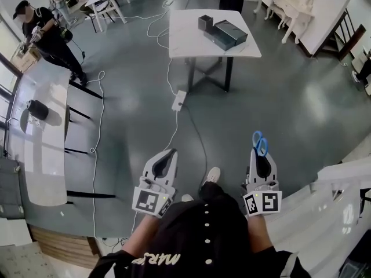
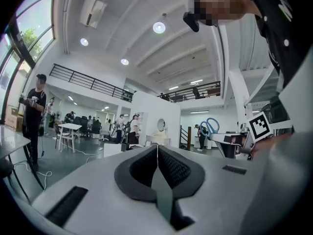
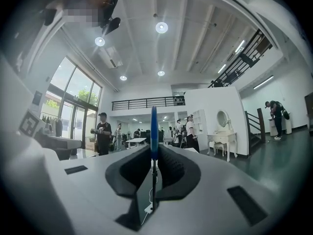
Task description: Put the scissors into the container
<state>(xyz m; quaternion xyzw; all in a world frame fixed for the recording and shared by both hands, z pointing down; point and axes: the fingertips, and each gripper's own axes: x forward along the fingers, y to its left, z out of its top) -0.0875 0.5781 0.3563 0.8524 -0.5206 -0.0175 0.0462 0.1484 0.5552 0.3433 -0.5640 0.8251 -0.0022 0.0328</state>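
Jaws on the right gripper are clamped on the scissors, which show edge-on in its own view as a thin blue strip standing straight up between the dark pads. From the head view, the 2 blue handle loops stick out past the tips of that gripper, so the long axis of the scissors runs along the jaws with the handles leading. The blades are hidden inside the grip. On the left gripper the jaws are pressed together with nothing between them, and it hangs at the person's other side, level with the right one.

What matters for the coming move is where the container sits: on a white table straight ahead and well apart from both grippers, with a stretch of grey floor between. A smaller dark box stands just beside it, towards the far left corner of the table. A power strip and its cable lie on the floor along the way. The container lies forward and a little to the left of the line the right jaws point along. Neither hand is clearly nearer, but only the right one carries the scissors.

My reading is that the carry is under way and the drop is not yet close. The person would need to walk up to the table, then bring the right gripper over the open top of the container before loosening the grip
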